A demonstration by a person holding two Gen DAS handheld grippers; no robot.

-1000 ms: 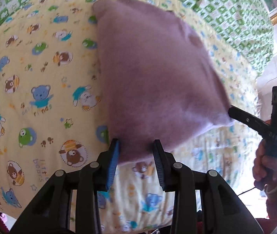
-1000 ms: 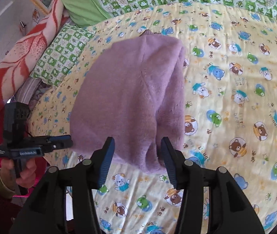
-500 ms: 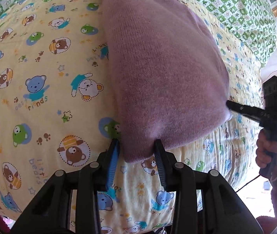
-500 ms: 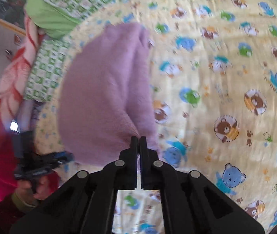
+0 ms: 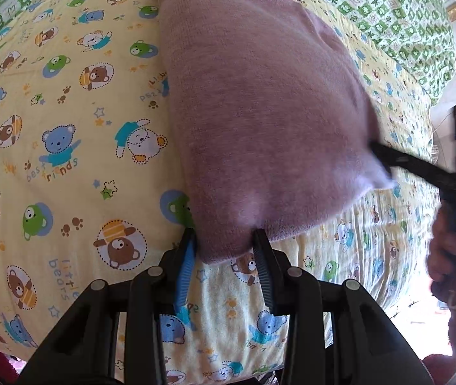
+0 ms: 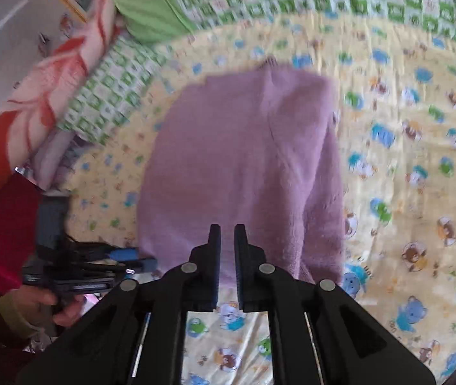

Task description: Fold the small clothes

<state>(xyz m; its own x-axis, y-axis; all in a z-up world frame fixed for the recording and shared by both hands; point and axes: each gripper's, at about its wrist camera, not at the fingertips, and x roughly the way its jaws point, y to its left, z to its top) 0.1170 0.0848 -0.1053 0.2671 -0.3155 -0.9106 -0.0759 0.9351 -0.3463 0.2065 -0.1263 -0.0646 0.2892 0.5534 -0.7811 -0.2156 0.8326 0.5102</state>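
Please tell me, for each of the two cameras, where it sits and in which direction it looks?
Left wrist: sits on the left gripper, looking steeply down at the purple garment; the other gripper and hand show at right.
Right wrist: sits on the right gripper, its jaws opening, looking down at the garment's near edge; left hand shows.
Shared: garment, bear-print sheet.

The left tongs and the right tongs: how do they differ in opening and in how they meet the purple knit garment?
The left tongs stand fairly wide, their pads on either side of the near corner of the purple knit garment. The right tongs are nearly closed, with only a thin fold of its hem between them, and are opening slightly. Both are black, point down at the bear-print sheet, and meet the garment's near edge.
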